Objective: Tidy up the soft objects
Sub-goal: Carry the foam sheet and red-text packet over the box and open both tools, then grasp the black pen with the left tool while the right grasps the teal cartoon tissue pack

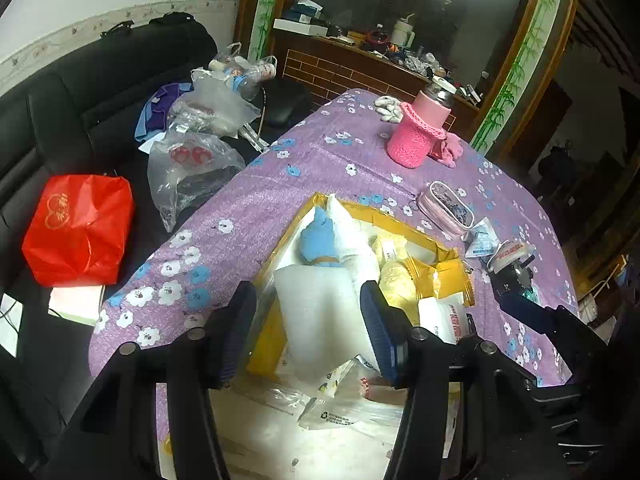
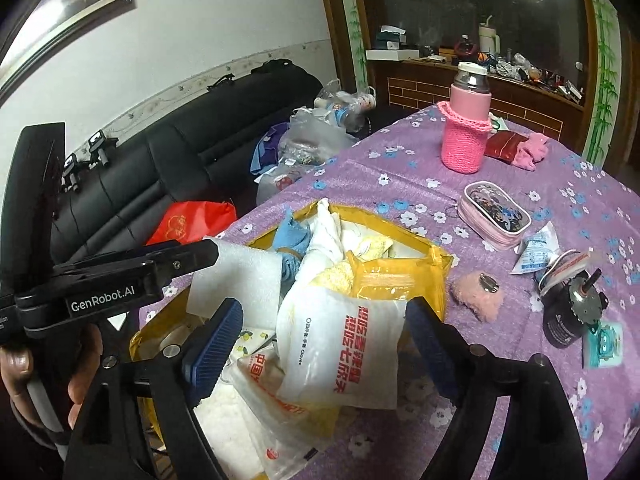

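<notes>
Both grippers hang over the yellow bin (image 2: 438,268) on the purple floral tablecloth (image 1: 304,168), pointing down into it, which fits a drop-off spot for the soft stuff. The left gripper (image 1: 308,332) has its fingers apart; the white foam sheet (image 1: 316,304) stands between them in the bin's near-left part, pads not pressing it as far as I can tell. The right gripper (image 2: 324,340) is spread wide too, with the white printed glove packet (image 2: 340,344) lying loose between the fingers on top of the pile, not gripped. The bin already holds the blue cloth (image 1: 320,236), white fabric (image 2: 328,232) and pale yellow fluffy pieces (image 1: 396,280), stacked above the rim, so room inside is tight (anything more likely sits on top or slides off). Still out on the table: a pink fuzzy pouch (image 2: 478,294) just right of the bin and a pink cloth (image 2: 530,152) at the far side, beside the flask in its pink knit sleeve (image 2: 466,136). Hard clutter sits to the right: pink pencil case (image 2: 494,214), black motor (image 2: 568,314), small sachets (image 2: 538,250). The stretch between bin and pouch is open, a clear lane. The table's left edge drops to the black sofa (image 1: 80,92), close to the bin, with the red bag (image 1: 78,230) below; little margin there.
</notes>
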